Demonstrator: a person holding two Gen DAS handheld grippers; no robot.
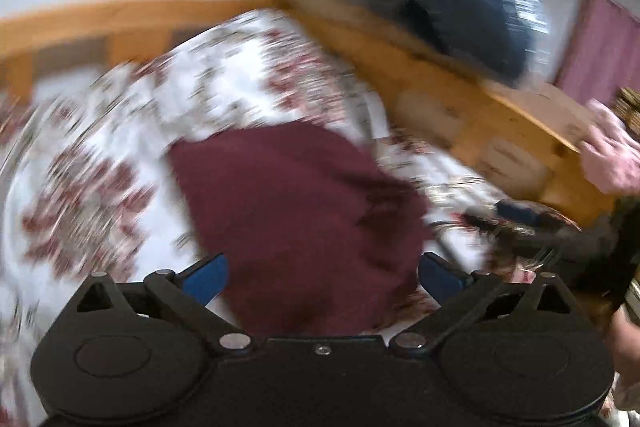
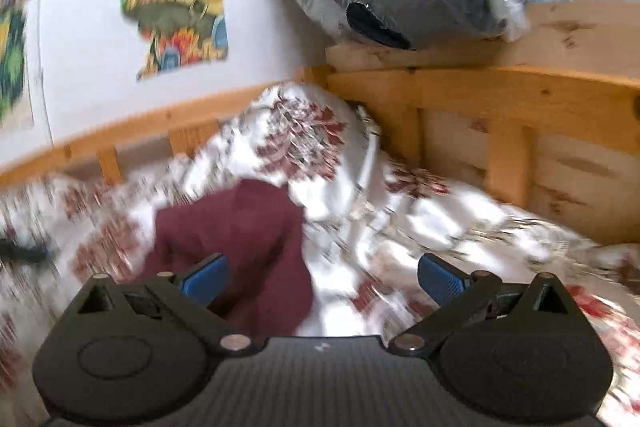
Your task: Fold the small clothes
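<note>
On floral bedspread (image 1: 120, 131) — soft maroon garment (image 1: 296, 203), crumpled, knit-like.

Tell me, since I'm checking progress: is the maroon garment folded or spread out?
Cannot tell for sure. The maroon garment lies as a compact, blurred shape on the floral bedspread, apparently doubled over, with neither gripper holding it.

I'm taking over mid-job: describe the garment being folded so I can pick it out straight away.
Look at the wooden bed frame in the room's corner, covered by a white bedspread with dark red flowers. On that bedspread lies the garment, a plain dark maroon cloth with no print. It is the only solid-coloured piece on the bed, in front of the open left gripper.
</note>
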